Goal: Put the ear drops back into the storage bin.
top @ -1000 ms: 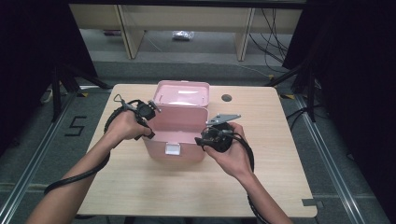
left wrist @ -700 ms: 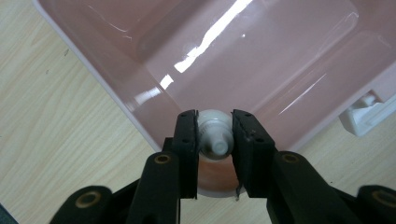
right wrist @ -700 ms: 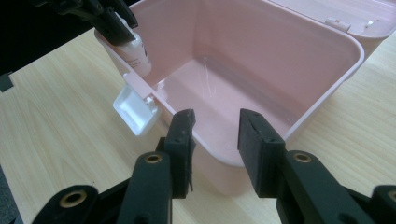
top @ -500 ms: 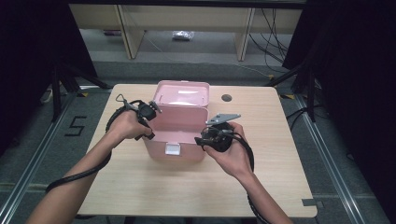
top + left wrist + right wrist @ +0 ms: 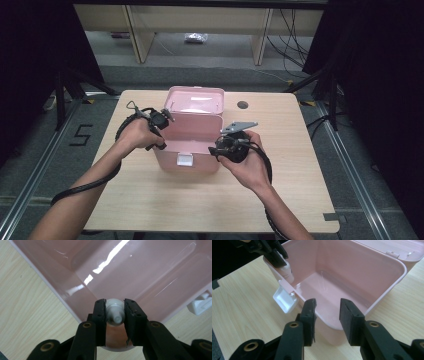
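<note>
A pink plastic box [image 5: 202,161] stands open in the middle of the table, its lid [image 5: 195,100] tipped back and a white latch [image 5: 185,159] on its front wall. At the box's left rim my left gripper [image 5: 162,120] is shut on a small white bottle [image 5: 115,312], held over the inside of the box [image 5: 140,272]. The right gripper view also catches this bottle [image 5: 287,271] at the rim. My right gripper [image 5: 222,145] hovers at the box's right front corner. Its jaws [image 5: 328,305] stand open with nothing between them, over the bare box floor [image 5: 329,287].
The wooden table [image 5: 150,200] has a round cable hole [image 5: 243,105] behind the box on the right. Both forearms come in from the near edge. Beyond the far edge are a grey floor and shelf legs [image 5: 260,45].
</note>
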Demonstrator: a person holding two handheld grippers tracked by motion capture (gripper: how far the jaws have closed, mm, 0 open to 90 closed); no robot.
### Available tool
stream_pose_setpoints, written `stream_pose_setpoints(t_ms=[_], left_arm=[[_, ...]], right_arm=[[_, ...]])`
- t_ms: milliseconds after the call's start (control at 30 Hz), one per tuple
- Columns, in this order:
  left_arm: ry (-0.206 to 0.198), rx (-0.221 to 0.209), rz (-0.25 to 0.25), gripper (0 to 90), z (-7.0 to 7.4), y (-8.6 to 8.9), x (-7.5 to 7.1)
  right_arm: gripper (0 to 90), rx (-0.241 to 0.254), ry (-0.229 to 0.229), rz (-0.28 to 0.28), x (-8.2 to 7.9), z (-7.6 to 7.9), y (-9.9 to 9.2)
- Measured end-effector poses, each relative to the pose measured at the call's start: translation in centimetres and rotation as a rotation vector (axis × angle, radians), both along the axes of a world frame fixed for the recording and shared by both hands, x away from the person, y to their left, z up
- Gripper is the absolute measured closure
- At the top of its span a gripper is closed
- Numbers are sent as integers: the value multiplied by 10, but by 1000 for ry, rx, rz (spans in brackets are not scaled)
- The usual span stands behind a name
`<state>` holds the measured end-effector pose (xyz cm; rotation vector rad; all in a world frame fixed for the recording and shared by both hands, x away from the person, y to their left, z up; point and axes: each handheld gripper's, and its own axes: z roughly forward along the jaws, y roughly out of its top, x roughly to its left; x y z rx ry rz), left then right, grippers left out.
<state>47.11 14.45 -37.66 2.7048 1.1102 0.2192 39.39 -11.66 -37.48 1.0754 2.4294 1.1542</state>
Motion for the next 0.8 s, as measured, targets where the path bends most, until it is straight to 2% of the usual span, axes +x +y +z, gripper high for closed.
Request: stream_pose_setpoints(t_ms=[133, 167, 300, 367, 433, 500, 567, 633, 733, 767, 800], left_arm=[[-7, -4, 3, 715, -1, -2, 1], [5, 7, -2, 715, 0, -2, 1], [11, 6, 3, 715, -1, -2, 2], [9, 3, 6, 715, -2, -1, 3], [9, 0, 12, 715, -2, -1, 3], [12, 5, 7, 715, -3, -2, 4], [18, 5, 11, 715, -4, -2, 4], [18, 2, 14, 715, -5, -3, 5], [23, 6, 14, 715, -6, -3, 6], [23, 4, 15, 715, -6, -3, 6], [15, 2, 14, 715, -8, -3, 6]], right_arm=[[663, 3, -4, -2, 0, 0, 1], [663, 0, -13, 2, 0, -1, 0], [663, 5, 10, 1, -1, 0, 1], [663, 11, 35, -13, -2, 0, 2], [663, 2, 2, 0, 0, 0, 0], [663, -1, -8, 6, 0, 0, 0], [663, 4, 19, -6, -1, 0, 1], [663, 0, -3, 5, 0, 0, 0], [663, 4, 14, -1, -1, 0, 1], [663, -2, -7, 5, 0, 0, 0], [663, 3, 17, -4, -1, 0, 1]])
